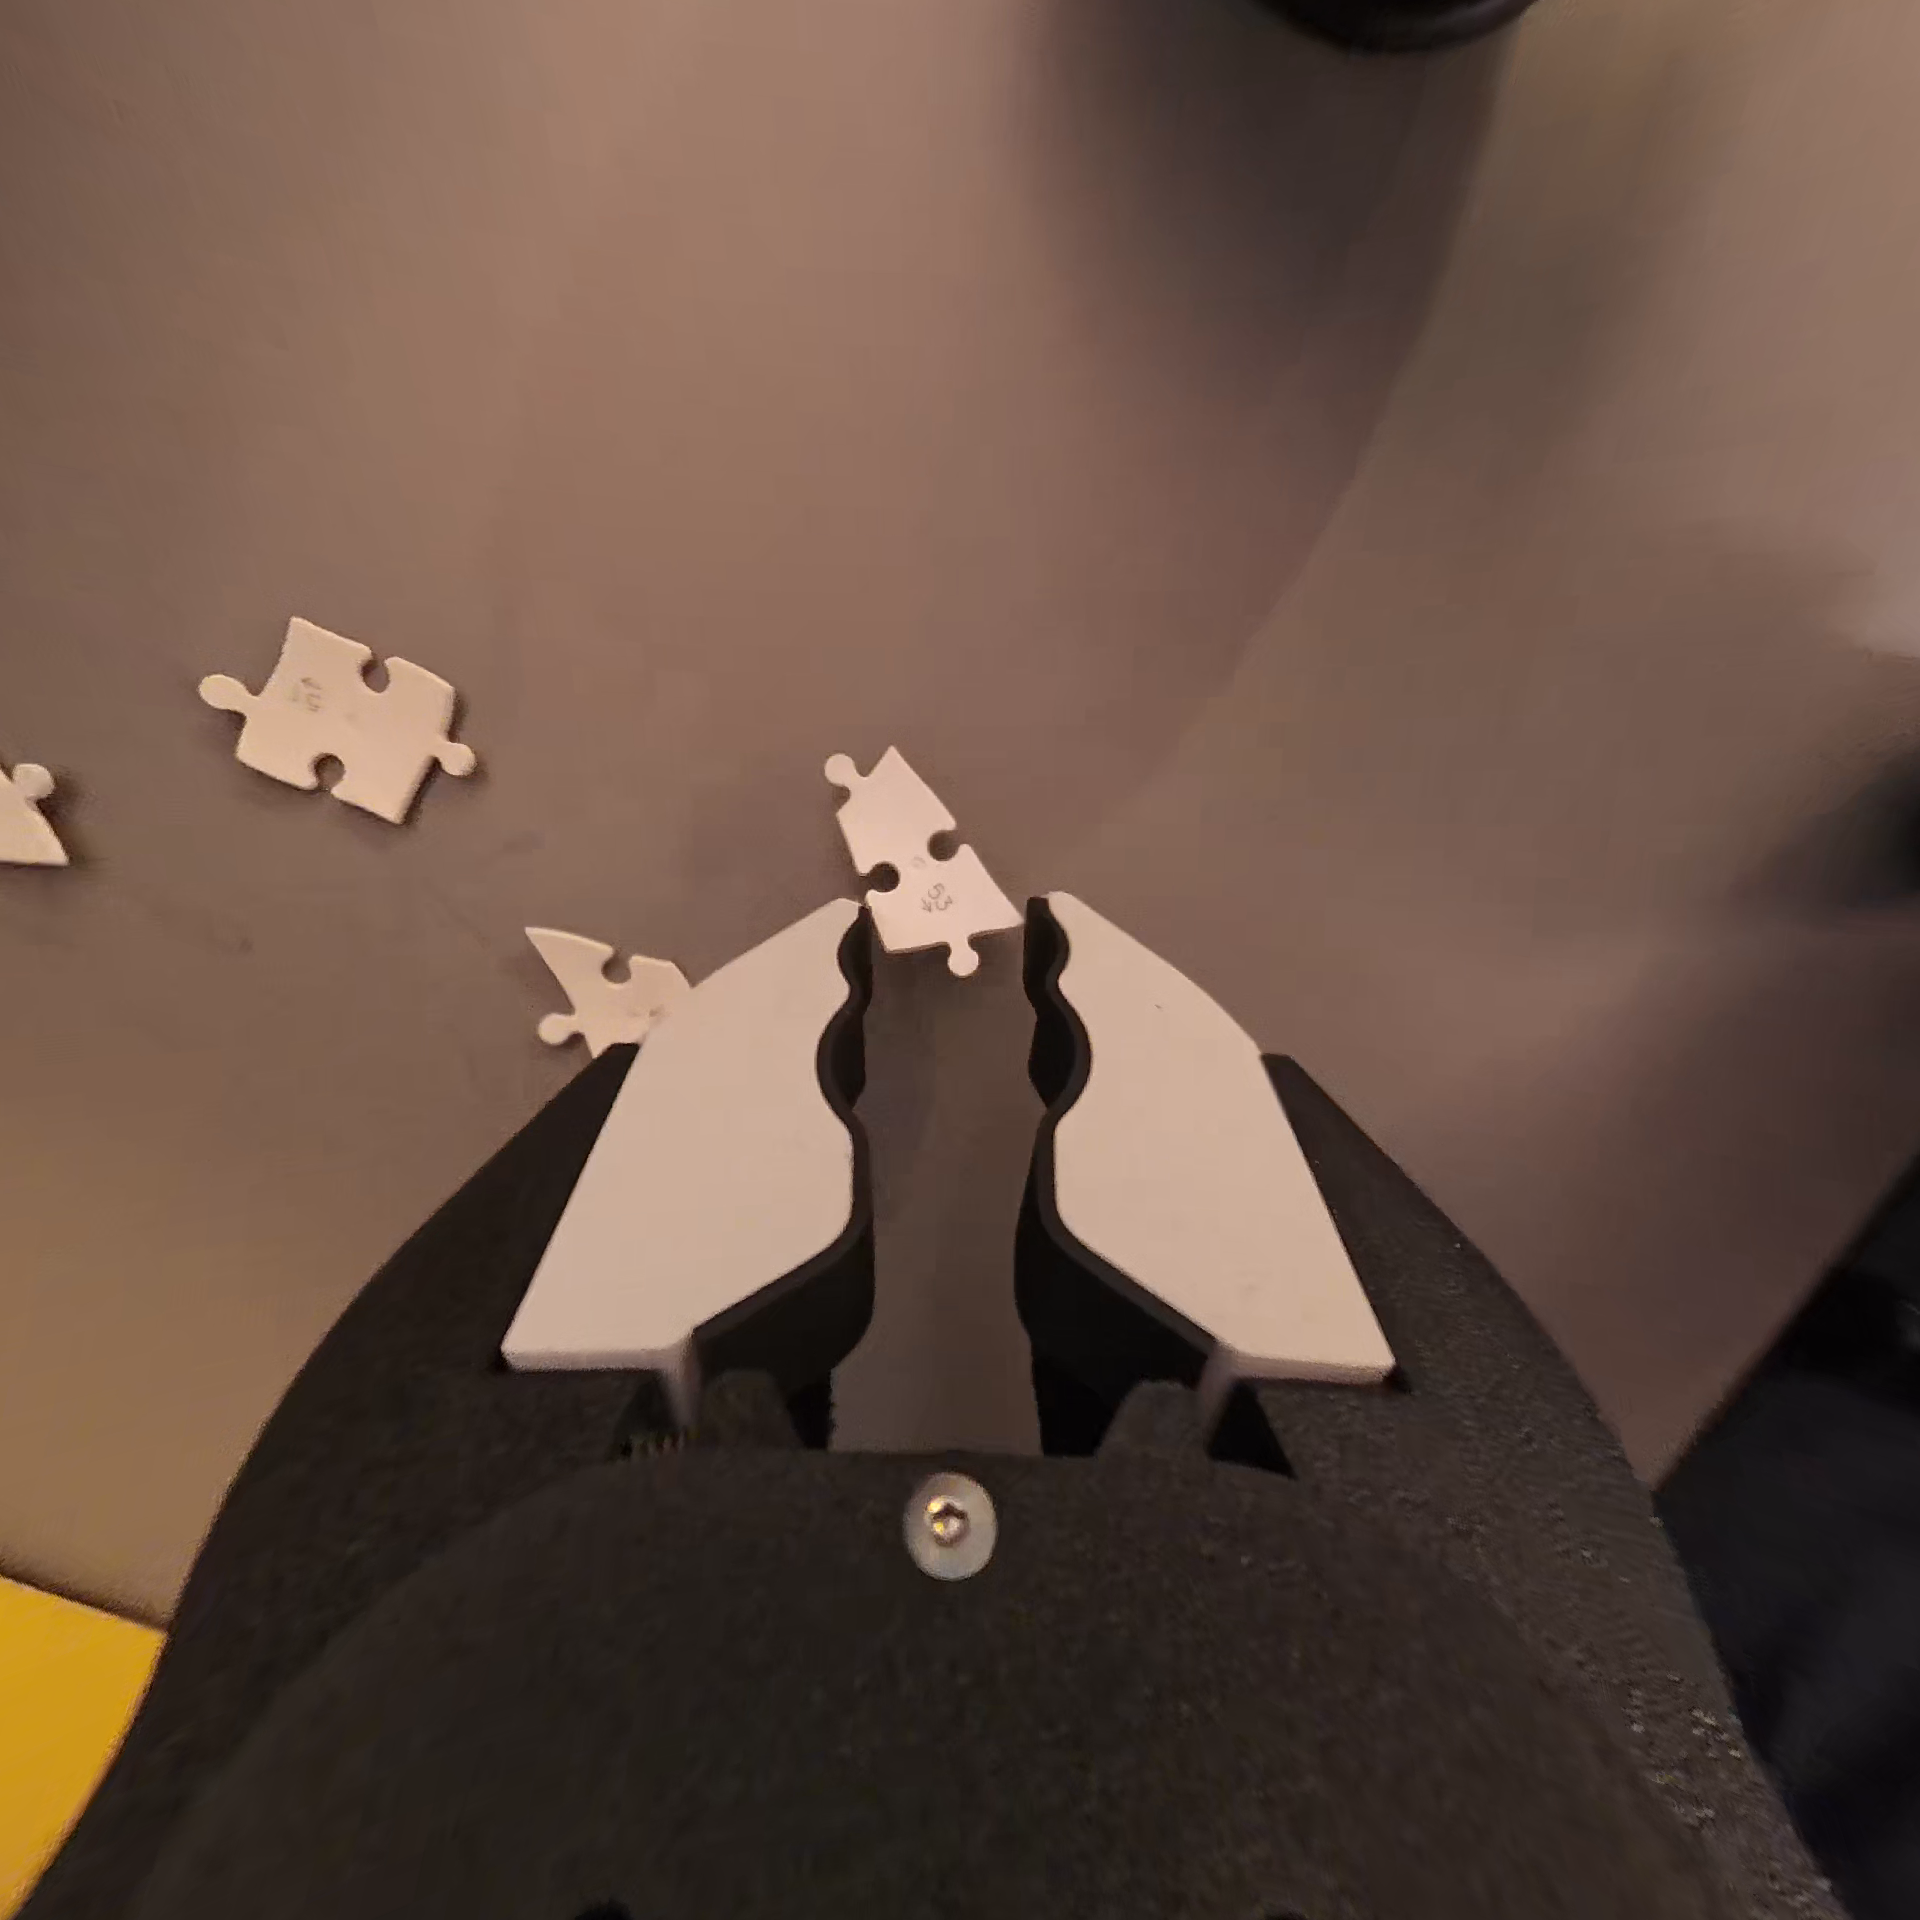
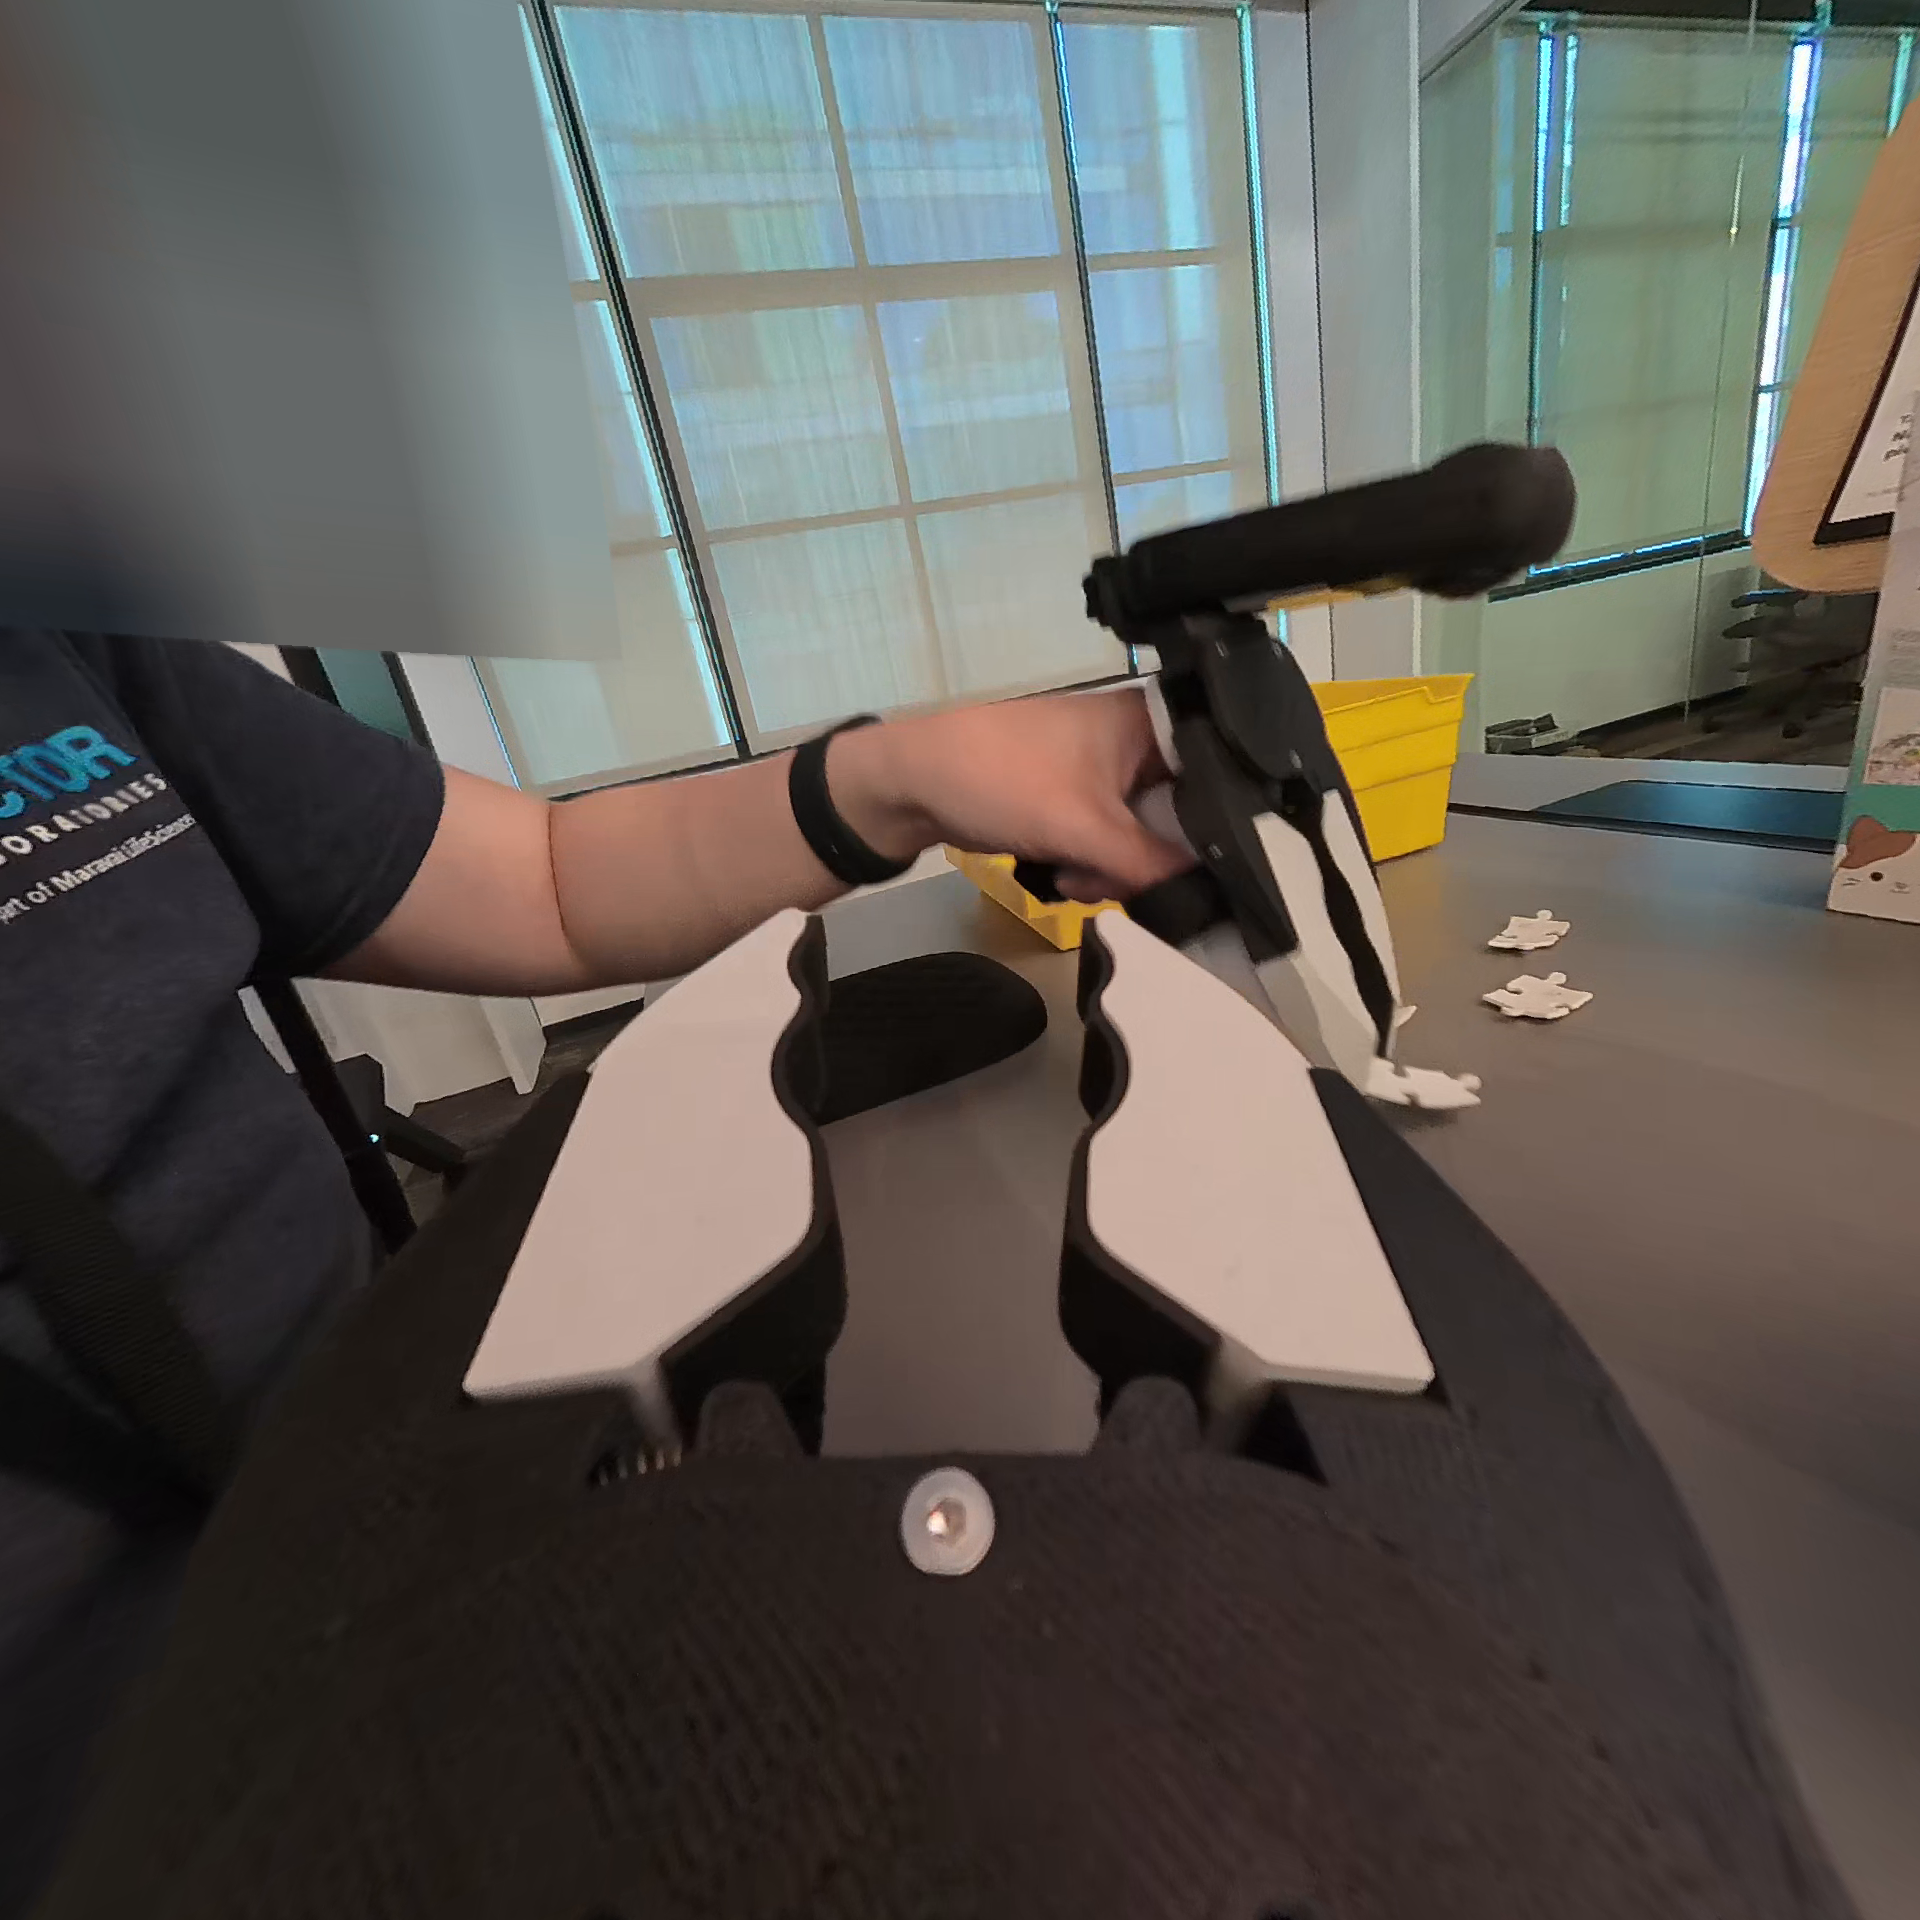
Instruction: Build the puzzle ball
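Observation:
My left gripper (image 1: 948, 914) is open, pointing down at the grey table (image 1: 727, 416). A white puzzle piece (image 1: 920, 862) lies flat just ahead of its fingertips, its near end level with the gap between them. Three more white pieces lie to the left: one (image 1: 338, 717) farther off, one (image 1: 608, 992) partly hidden by the left finger, one (image 1: 26, 821) cut by the frame edge. In the right wrist view my right gripper (image 2: 951, 930) is open and empty, above the table's edge. The left gripper (image 2: 1377, 1039) shows there too, held by a hand (image 2: 1018, 800), its tips at the piece (image 2: 1429, 1089).
Two more pieces (image 2: 1538, 997) (image 2: 1527, 930) lie beyond the left gripper. Yellow bins (image 2: 1382, 758) stand at the back of the table, and a corner shows in the left wrist view (image 1: 62, 1704). A cat-printed box (image 2: 1881, 831) stands at the right. A black chair back (image 2: 914, 1023) is by the table edge.

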Demonstrator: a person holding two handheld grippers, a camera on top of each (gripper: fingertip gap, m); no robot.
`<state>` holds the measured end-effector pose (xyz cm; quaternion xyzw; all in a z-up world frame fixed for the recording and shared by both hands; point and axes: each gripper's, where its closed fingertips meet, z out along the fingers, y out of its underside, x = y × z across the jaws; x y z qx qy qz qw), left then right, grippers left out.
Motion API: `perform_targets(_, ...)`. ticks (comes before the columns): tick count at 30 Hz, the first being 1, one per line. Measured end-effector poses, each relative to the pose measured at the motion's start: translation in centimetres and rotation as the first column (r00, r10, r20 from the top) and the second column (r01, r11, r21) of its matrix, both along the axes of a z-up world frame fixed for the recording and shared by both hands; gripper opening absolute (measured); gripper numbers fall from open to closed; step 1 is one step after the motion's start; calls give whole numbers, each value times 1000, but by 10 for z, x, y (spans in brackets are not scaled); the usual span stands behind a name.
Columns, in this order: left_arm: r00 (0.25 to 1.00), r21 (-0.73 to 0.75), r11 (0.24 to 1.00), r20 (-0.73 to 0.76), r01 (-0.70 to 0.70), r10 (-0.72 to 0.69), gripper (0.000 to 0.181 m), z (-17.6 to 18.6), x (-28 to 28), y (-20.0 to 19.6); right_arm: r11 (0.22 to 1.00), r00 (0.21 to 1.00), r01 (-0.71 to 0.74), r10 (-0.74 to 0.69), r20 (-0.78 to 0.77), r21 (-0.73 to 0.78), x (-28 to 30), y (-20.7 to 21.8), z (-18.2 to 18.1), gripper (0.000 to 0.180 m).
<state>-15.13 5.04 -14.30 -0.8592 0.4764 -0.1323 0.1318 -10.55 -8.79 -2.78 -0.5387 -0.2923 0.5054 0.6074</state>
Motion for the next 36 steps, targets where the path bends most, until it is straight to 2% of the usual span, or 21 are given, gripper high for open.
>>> perform_targets(9,999,50,998,-2,-41,42,28,-12,-1,9,1000,1000,-17,17,17,-4,-3,-1,-3,47)
perform_targets(12,998,98,994,46,-38,34,38,-1,1,10,1000,999,-19,19,31,-11,-5,0,-5,49)
perform_targets(14,992,128,991,124,-47,31,43,18,3,11,1000,999,-18,18,35,-10,-6,1,-6,49)
perform_targets(17,962,194,977,272,-92,36,45,67,-9,11,1000,999,-9,10,41,-10,-6,3,-7,48)
perform_targets(21,935,339,916,343,-216,94,50,132,-82,25,1000,999,-3,4,48,-18,-7,7,-9,49)
perform_targets(23,941,392,881,303,-267,151,50,150,-136,34,1000,998,0,1,58,-20,-8,10,-10,48)
perform_targets(26,959,507,815,187,-281,214,33,165,-215,49,1000,996,16,-14,94,-16,-12,19,-14,48)
perform_targets(29,947,605,740,79,-293,311,33,175,-276,65,999,994,49,-48,94,-5,-11,29,-14,48)
perform_targets(31,937,577,759,33,-302,348,33,169,-296,71,997,994,72,-70,85,-11,-9,38,-13,48)
perform_targets(34,934,438,845,-33,-308,357,30,149,-310,73,995,992,98,-97,80,-19,-8,50,-13,47)
perform_targets(36,929,387,870,-78,-306,362,28,138,-319,75,994,990,110,-109,89,-10,-11,56,-13,47)
